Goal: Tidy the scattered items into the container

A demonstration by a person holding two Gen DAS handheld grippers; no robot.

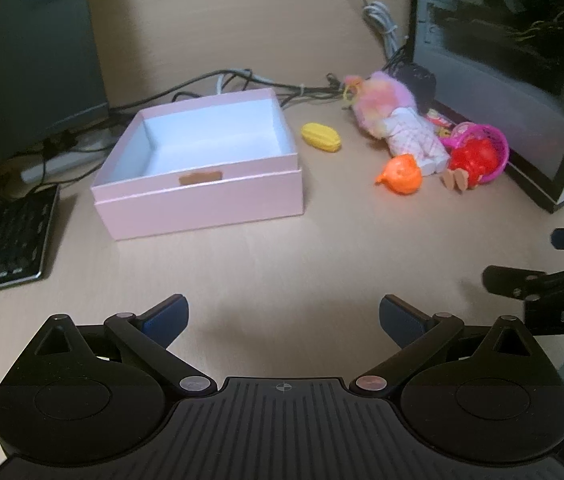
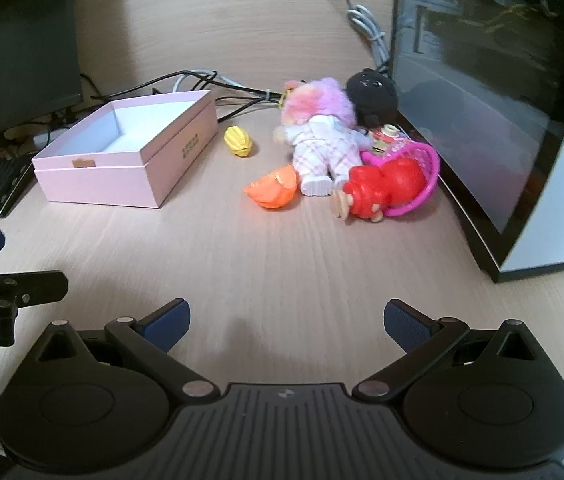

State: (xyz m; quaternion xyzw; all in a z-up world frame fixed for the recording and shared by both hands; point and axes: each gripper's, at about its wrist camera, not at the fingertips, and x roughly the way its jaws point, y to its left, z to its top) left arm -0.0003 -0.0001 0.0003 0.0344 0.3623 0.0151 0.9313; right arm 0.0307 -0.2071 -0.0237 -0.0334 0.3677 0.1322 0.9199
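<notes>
A pink box (image 1: 201,204) (image 2: 93,184) with a white inside stands open and holds nothing on the wooden desk. To its right lie a yellow toy (image 1: 320,137) (image 2: 238,142), an orange toy (image 1: 401,174) (image 2: 273,191), a doll with pink fluffy hair (image 1: 398,120) (image 2: 322,140), a red figure (image 1: 474,158) (image 2: 386,188) in a magenta basket (image 1: 496,142) (image 2: 426,172), and a black plush (image 2: 372,92). My left gripper (image 1: 284,320) is open over bare desk, well short of the box. My right gripper (image 2: 286,322) is open too, nothing between its fingers.
A keyboard (image 1: 1,236) lies left of the box and a dark monitor (image 1: 25,52) stands behind it. Cables (image 1: 241,84) run along the back. A PC case with a glass side (image 2: 494,92) walls in the right. The other gripper shows at each view's edge (image 1: 542,280) (image 2: 1,288).
</notes>
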